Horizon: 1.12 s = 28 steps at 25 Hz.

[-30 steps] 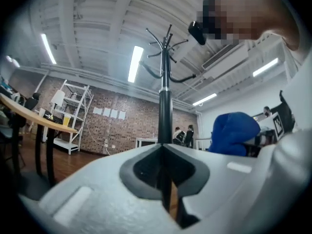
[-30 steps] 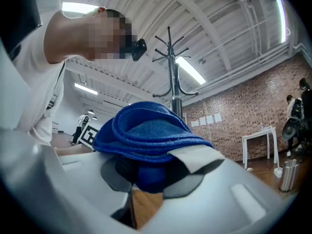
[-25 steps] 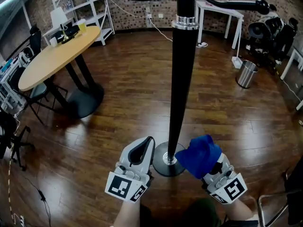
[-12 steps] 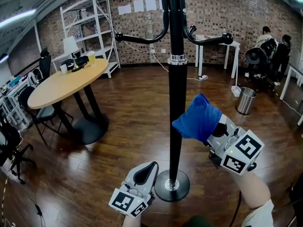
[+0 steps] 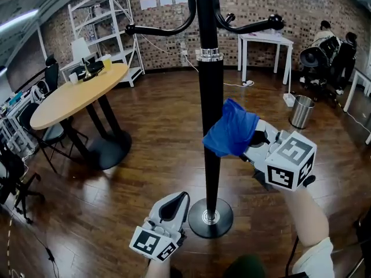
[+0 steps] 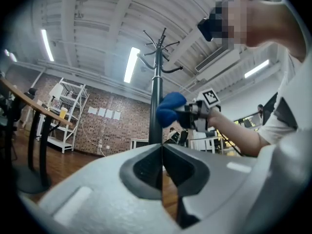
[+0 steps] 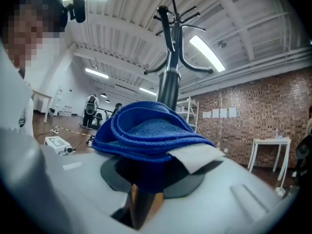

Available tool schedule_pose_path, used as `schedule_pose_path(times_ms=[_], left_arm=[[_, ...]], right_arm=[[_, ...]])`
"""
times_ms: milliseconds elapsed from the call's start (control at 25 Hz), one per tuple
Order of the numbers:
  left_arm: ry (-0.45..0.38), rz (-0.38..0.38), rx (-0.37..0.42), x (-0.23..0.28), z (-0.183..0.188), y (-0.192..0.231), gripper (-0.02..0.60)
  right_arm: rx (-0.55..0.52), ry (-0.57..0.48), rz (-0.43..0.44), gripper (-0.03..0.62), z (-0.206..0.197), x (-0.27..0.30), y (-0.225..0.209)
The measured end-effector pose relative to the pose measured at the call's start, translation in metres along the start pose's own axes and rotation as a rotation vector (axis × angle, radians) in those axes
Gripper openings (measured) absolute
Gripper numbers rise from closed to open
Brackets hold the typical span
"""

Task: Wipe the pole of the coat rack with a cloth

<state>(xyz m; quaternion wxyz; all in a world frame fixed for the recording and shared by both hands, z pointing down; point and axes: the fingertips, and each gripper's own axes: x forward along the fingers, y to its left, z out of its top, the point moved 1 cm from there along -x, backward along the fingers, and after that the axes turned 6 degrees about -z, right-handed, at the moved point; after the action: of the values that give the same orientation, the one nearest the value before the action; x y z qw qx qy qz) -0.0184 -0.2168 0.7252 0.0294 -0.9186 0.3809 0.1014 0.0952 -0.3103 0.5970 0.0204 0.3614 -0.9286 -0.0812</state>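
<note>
Head view: a black coat rack pole [image 5: 210,126] stands upright on a round base [image 5: 210,218] on the dark wooden floor [image 5: 151,132]. A silver collar [image 5: 209,55] rings the pole high up, and curved hooks [image 5: 162,30] branch out above it.
Cloth: the blue cloth [image 5: 232,129] is bunched at about the pole's mid-height, below the collar. Its left edge lies over the pole's right side.
Right gripper: the right gripper [image 5: 255,145] is raised just to the right of the pole. Its 2 jaws are clamped on the folds of the cloth, which spills out over their tips.
Right gripper view: the cloth fills the space at the jaws, a white tag [image 7: 192,156] sticks out of its folds, and the pole rises directly behind it.
Left gripper: the left gripper [image 5: 173,204] is held low, near the base and to the left of the pole, apart from both. Its 2 jaws are pressed together with nothing between them.
Left gripper view: the closed jaws point up at the pole, with the cloth and the right gripper beside it higher up.
Surroundings: a round wooden table [image 5: 75,97] stands at the left and a white shelf unit [image 5: 110,28] behind it. A white table [image 5: 266,38] is by the brick wall, and a metal bin [image 5: 301,111] is at the right.
</note>
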Motion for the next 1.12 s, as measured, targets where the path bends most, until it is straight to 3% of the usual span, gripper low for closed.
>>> schedule_pose_path(times_ms=[160,280,400,560,680,800,920,1040,1120], left_arm=[[-0.003,0.015,-0.018,-0.004,-0.012,-0.004,0.005],[-0.020,0.051,0.007,-0.004,-0.017,0.003,0.005],[-0.035,0.047,0.010,-0.003,-0.024,0.006,0.005],[-0.012,0.045,-0.027,0.000,-0.040,0.010,0.005],[0.022,0.068,-0.027,-0.005,-0.047,0.015,0.005],[0.037,0.093,-0.021,-0.008,-0.048,0.023,0.005],[0.031,0.095,-0.031,-0.009,-0.052,0.025,0.005],[0.060,0.106,-0.074,-0.020,-0.062,0.029,0.005],[0.065,0.118,-0.091,-0.026,-0.067,0.033,0.005]], right_arm=[[0.159,0.152,0.007,0.101,-0.167,-0.018,0.034],[0.302,0.178,0.043,0.101,-0.294,-0.026,0.065],[0.342,0.225,0.011,0.101,-0.403,-0.024,0.088],[0.351,0.373,-0.028,0.101,-0.517,-0.024,0.101],[0.408,0.468,-0.033,0.101,-0.577,-0.029,0.116],[0.392,0.549,-0.016,0.101,-0.607,-0.025,0.127],[0.395,0.536,-0.033,0.100,-0.595,-0.025,0.123],[0.427,0.442,-0.019,0.098,-0.508,-0.034,0.152],[0.345,0.373,-0.006,0.098,-0.432,-0.036,0.170]])
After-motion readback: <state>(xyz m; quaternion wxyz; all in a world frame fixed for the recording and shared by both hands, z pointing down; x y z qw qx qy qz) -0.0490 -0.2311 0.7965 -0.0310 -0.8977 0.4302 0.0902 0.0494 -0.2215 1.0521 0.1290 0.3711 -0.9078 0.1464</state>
